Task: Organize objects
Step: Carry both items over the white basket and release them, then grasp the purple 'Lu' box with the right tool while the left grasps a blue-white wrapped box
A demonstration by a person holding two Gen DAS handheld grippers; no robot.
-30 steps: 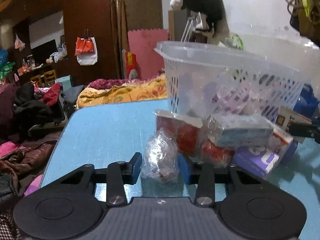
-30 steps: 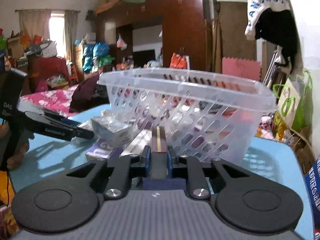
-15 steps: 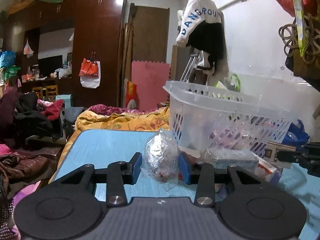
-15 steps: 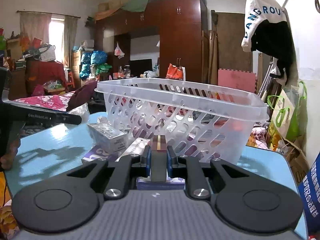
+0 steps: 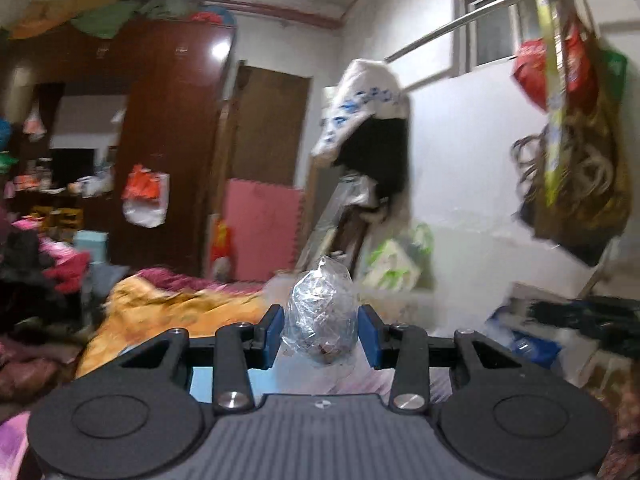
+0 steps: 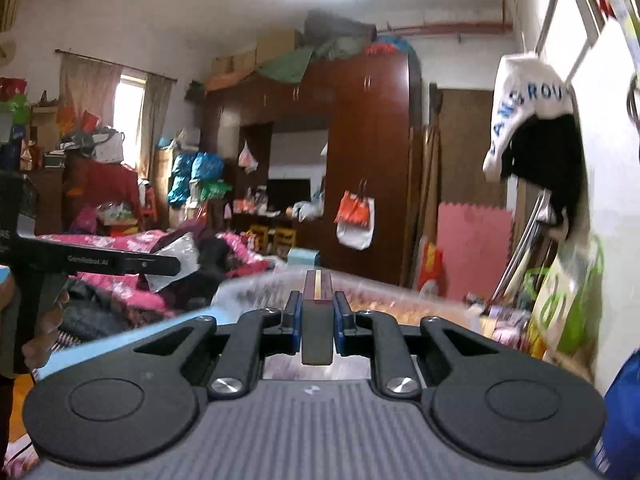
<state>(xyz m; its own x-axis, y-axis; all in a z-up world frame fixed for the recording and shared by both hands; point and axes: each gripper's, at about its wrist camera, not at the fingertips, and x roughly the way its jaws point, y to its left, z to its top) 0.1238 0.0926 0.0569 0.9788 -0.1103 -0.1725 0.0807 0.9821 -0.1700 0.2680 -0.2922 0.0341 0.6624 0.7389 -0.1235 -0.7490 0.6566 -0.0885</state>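
The left gripper (image 5: 320,334) clamps a crumpled clear plastic bag (image 5: 320,316) between its blue pads, holding it in the air in front of a cluttered room. The right gripper (image 6: 317,322) is closed on a slim dark box (image 6: 317,312) with a gold stripe, lifted just above the blurred rim of the white basket (image 6: 400,292). A strip of blue worktop (image 6: 132,332) shows at lower left.

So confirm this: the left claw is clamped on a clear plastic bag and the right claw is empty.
Not quite. The right claw is not empty: the right wrist view shows it shut on a thin dark box. The left claw is indeed clamped on the clear plastic bag.
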